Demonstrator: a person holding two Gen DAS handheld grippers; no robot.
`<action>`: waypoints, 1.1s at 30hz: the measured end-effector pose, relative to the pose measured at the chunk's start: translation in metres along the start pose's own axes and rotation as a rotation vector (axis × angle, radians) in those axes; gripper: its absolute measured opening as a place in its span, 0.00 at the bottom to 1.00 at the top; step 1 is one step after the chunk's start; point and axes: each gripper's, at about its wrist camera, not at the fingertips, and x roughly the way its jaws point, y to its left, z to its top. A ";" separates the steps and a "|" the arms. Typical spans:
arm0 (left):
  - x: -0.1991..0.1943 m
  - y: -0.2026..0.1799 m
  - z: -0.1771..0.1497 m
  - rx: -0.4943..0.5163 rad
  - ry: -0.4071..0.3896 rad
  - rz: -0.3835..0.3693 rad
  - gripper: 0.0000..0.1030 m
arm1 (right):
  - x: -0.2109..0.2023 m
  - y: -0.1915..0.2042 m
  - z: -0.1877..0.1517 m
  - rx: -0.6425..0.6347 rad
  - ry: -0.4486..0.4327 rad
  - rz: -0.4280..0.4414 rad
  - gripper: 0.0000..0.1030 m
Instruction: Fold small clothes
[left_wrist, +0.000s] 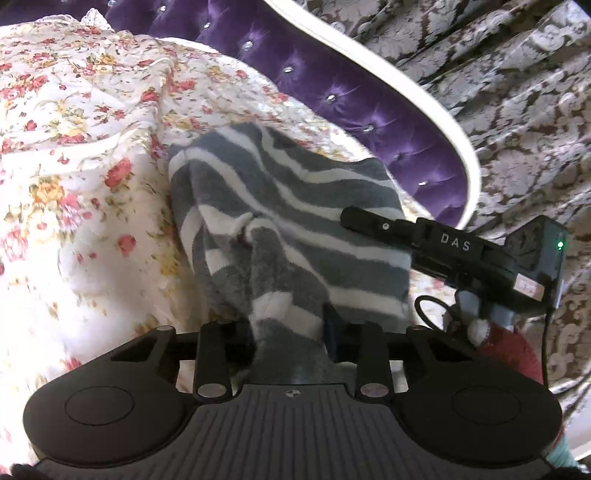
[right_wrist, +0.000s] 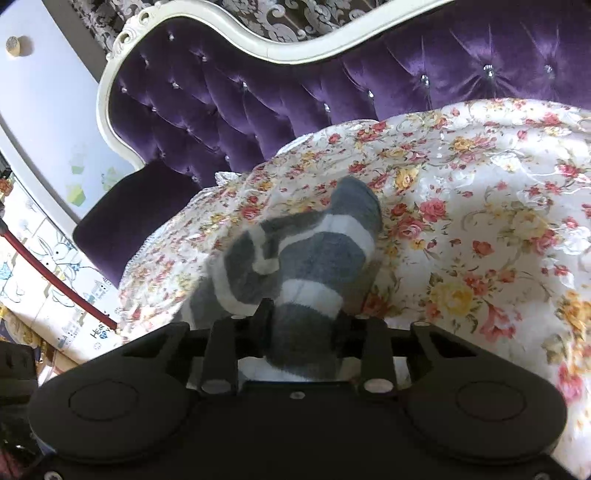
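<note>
A fluffy grey and white striped sock (left_wrist: 288, 229) is held up over the floral bedspread (left_wrist: 74, 147). My left gripper (left_wrist: 291, 332) is shut on one end of it; the cloth covers the fingertips. The other gripper (left_wrist: 443, 247), marked DAS, reaches in from the right and touches the sock's right edge. In the right wrist view my right gripper (right_wrist: 303, 325) is shut on the striped sock (right_wrist: 310, 251), which bunches up between its fingers above the bedspread (right_wrist: 480, 221).
A purple tufted headboard (right_wrist: 258, 96) with a white frame (left_wrist: 424, 103) stands behind the bed. Patterned curtains (left_wrist: 517, 92) hang beyond it. A white wall (right_wrist: 44, 92) and cartoon-printed bedding (right_wrist: 55, 288) lie at the left.
</note>
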 end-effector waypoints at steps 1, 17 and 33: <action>-0.005 -0.005 -0.004 0.003 -0.002 -0.013 0.28 | -0.008 0.004 -0.002 -0.001 0.003 -0.001 0.39; -0.077 -0.088 -0.129 0.120 0.089 -0.065 0.26 | -0.135 0.020 -0.100 0.063 0.074 0.023 0.38; -0.108 -0.076 -0.173 0.175 -0.070 0.214 0.44 | -0.184 0.039 -0.142 -0.149 -0.140 -0.264 0.41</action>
